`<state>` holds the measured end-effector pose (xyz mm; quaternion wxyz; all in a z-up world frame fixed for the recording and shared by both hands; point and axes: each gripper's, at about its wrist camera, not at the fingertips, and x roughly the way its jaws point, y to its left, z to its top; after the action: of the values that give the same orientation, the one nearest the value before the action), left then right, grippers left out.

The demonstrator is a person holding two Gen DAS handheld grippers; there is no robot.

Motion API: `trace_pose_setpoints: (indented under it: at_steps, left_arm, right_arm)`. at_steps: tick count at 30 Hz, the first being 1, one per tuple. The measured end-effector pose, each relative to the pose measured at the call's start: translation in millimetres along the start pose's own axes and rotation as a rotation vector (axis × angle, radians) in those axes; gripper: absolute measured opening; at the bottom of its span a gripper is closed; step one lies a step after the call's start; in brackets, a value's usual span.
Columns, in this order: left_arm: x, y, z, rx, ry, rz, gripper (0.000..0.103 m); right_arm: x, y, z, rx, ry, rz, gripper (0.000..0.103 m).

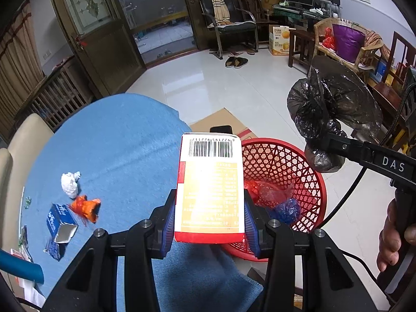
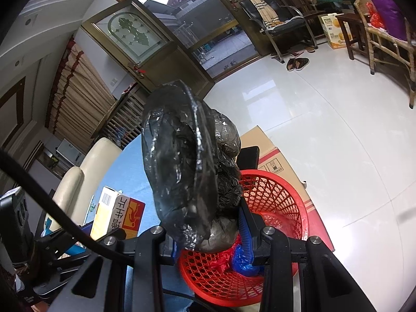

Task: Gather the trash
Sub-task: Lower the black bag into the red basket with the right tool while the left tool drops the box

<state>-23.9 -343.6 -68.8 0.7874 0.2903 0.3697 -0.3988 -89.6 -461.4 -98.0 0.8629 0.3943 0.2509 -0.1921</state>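
My left gripper (image 1: 209, 215) is shut on a red, white and yellow carton (image 1: 209, 187) with a barcode, held upright at the table's edge beside the red mesh basket (image 1: 309, 182). The same carton (image 2: 117, 215) shows at the lower left of the right wrist view. My right gripper (image 2: 208, 234) is shut on a crumpled black plastic bag (image 2: 182, 171), held over the red mesh basket (image 2: 280, 202). From the left wrist view the bag (image 1: 330, 114) hangs at the right, above the basket's far rim. Red and blue plastic scraps (image 1: 283, 202) lie in the basket.
On the blue tablecloth (image 1: 117, 143) lie a white tissue wad (image 1: 69, 183), an orange wrapper (image 1: 87, 206) and an open blue box (image 1: 60, 222). Flat cardboard (image 1: 221, 121) lies on the white tile floor beyond the basket. A cream chair (image 1: 18, 143) stands at the left.
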Motion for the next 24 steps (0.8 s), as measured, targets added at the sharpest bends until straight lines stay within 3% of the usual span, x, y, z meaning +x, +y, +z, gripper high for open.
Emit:
trace_pose_setpoints:
  at_steps: [13, 15, 16, 17, 24]
  left_arm:
    - [15.1, -5.4, -2.3, -0.014, 0.044, -0.072, 0.048]
    - [16.6, -4.6, -1.4, -0.017, 0.047, -0.088, 0.052]
    - [16.5, -3.7, -1.4, -0.022, 0.049, -0.099, 0.057]
    - [16.1, -2.4, -1.6, -0.026, 0.046, -0.107, 0.058]
    - [12.0, 14.5, -10.1, -0.066, 0.042, -0.086, 0.058]
  right_arm:
    - [16.6, -7.9, 4.2, 0.053, 0.050, -0.003, 0.041]
    - [19.1, -11.4, 3.4, 0.063, 0.061, -0.007, 0.048]
    - [20.3, -13.2, 3.9, 0.076, 0.071, -0.004, 0.060]
    - [21.3, -15.1, 5.2, 0.092, 0.078, 0.002, 0.065]
    - [18.6, -13.2, 11.9, 0.089, 0.053, 0.008, 0.065]
